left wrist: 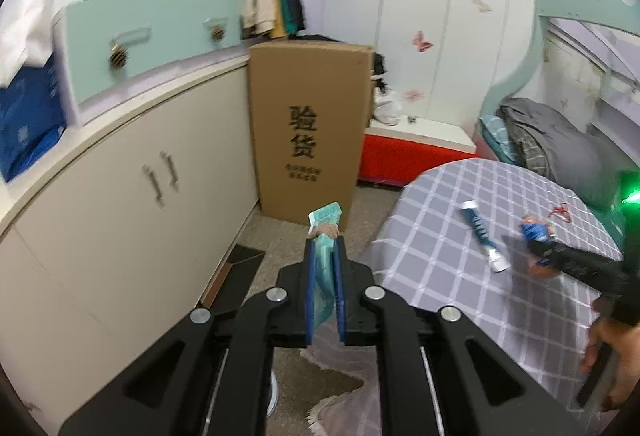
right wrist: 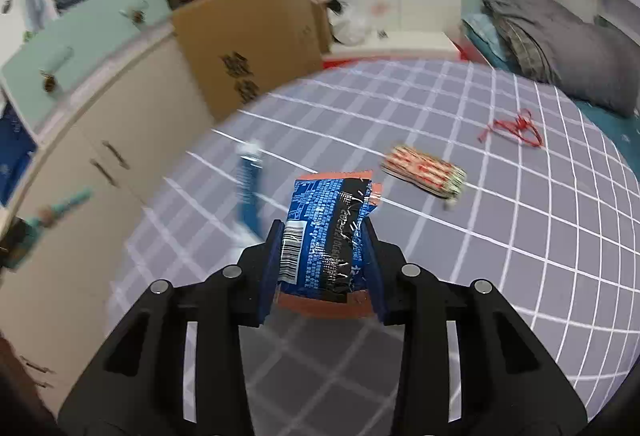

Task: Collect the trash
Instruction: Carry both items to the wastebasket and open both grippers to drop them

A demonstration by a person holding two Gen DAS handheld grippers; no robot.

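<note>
the left claw (left wrist: 323, 240) is clenched on a teal wrapper (left wrist: 325, 236), which stands up between its blue pads (left wrist: 310, 292) and sticks out past the tips, held over the floor (left wrist: 280, 236) beside the bed. the right claw (right wrist: 320, 232) has a crumpled blue snack wrapper (right wrist: 326, 232) between its pads (right wrist: 269, 276), barcode facing left; the wrapper fills the gap and the pads press on both its sides, so it is grasped, above the bed (right wrist: 480, 236) with its grey checked sheet. in the left view a hand (left wrist: 612, 352) shows at the right edge under that claw's handle.

just beyond the blue wrapper, on the sheet, lie a blue tube (right wrist: 248, 180) with a white cap to the left and a red-and-white striped packet (right wrist: 424, 172) to the right, apart from each other. farther back on the sheet is a red string (right wrist: 516, 130).

past the bed's edge a tall cardboard box (left wrist: 308, 132) stands on the floor against the cream cabinet (left wrist: 132, 188). a grey blanket (right wrist: 560, 48) is heaped at the far end of the bed.
</note>
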